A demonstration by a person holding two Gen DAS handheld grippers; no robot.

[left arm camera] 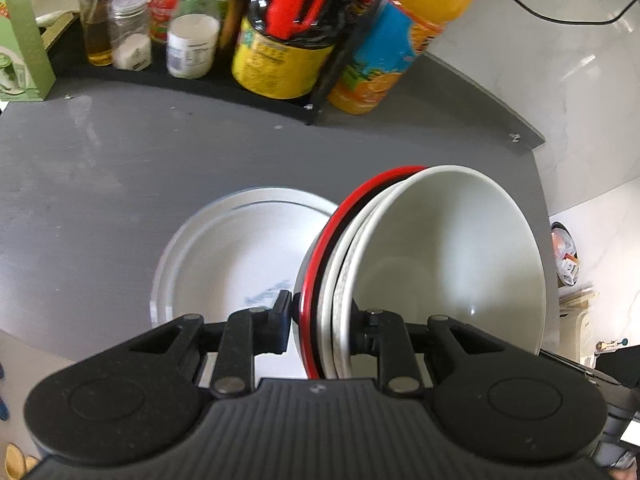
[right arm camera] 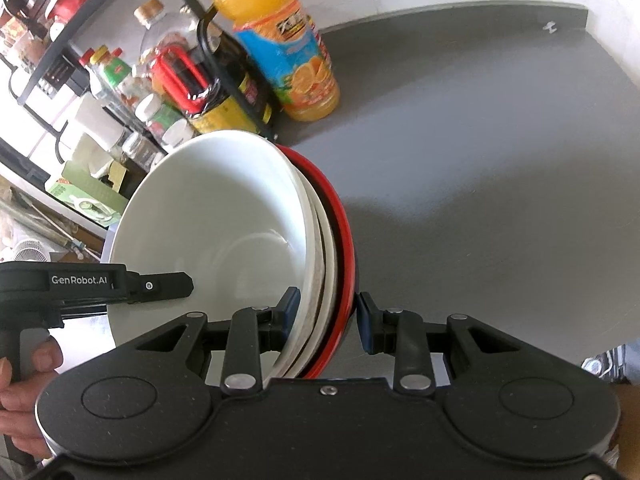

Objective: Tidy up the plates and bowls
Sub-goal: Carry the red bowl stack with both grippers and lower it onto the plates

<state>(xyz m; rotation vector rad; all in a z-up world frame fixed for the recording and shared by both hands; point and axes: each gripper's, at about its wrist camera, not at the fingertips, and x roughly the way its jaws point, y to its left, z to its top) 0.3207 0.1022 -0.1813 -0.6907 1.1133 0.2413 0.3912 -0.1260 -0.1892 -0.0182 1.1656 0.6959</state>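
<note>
Left wrist view: left gripper (left arm camera: 323, 322) pinches the rim of a nested bowl stack (left arm camera: 420, 272), one finger on the red outer bowl (left arm camera: 320, 264), the other inside the white top bowl (left arm camera: 452, 248), fingers tight on the rims. Stack is tipped on edge and lifted over the grey counter (left arm camera: 100, 184), probably so all bowls move as one. A white plate (left arm camera: 224, 256) lies flat on the counter just left of and below the stack; likely the drop spot, bowls onto plate. Bottles and jars crowd the black rack (left arm camera: 200, 80) behind, well apart. Right wrist view: right gripper (right arm camera: 326, 316) straddles the same stack (right arm camera: 224, 232) at the near rim; left finger touches the white bowl inside, right pad (right arm camera: 366, 320) shows a small gap off the red bowl (right arm camera: 344, 232), so fingers look slightly spread, steadying not clamping. The other gripper (right arm camera: 160, 284) reaches in from the left across the white bowl, a hand (right arm camera: 24, 376) on its handle. Orange juice bottle (right arm camera: 280, 48) stands behind on the counter (right arm camera: 500, 140), apart.
</note>
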